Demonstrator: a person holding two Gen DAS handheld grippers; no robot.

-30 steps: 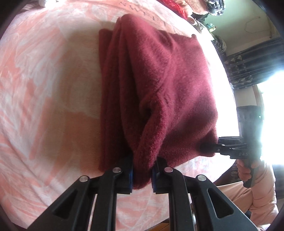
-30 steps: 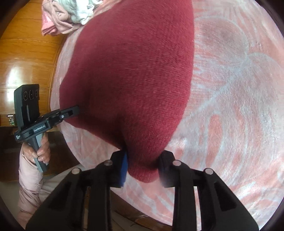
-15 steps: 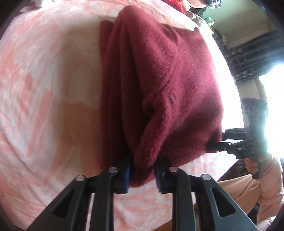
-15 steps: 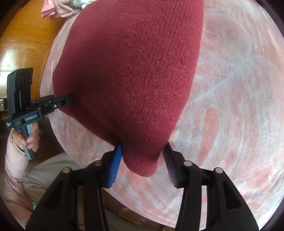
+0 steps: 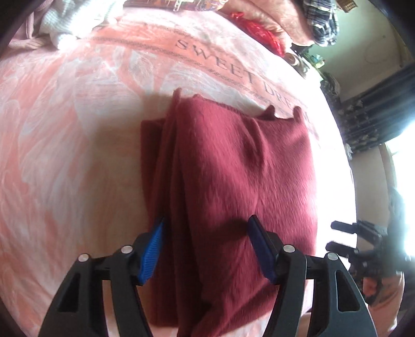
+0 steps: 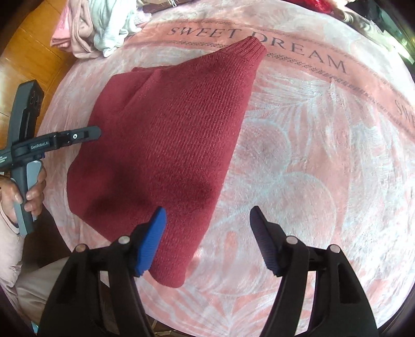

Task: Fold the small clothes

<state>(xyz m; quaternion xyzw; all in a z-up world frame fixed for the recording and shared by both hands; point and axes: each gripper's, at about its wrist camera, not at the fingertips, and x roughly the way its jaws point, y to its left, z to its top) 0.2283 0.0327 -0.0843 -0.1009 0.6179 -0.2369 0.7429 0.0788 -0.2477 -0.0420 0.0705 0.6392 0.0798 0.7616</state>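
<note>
A dark red knitted sweater (image 5: 233, 176) lies folded on the pink bedspread (image 5: 64, 134). It also shows in the right wrist view (image 6: 166, 134), with a ribbed cuff pointing to the back. My left gripper (image 5: 205, 230) is open, its blue pads either side of the sweater's near edge, holding nothing. My right gripper (image 6: 207, 220) is open and empty above the sweater's near right corner. The left gripper shows in the right wrist view (image 6: 85, 133) at the sweater's left edge. The right gripper shows dimly in the left wrist view (image 5: 339, 236).
A heap of pale pink and white clothes (image 6: 98, 26) lies at the bed's back left, also in the left wrist view (image 5: 59, 23). More clothes (image 5: 298, 23) are piled at the back right. A wooden floor (image 6: 28, 51) lies beyond the bed's left edge.
Both grippers have opened and let go of the sweater, which now lies flat on the bed. Both have drawn back and up from it.
</note>
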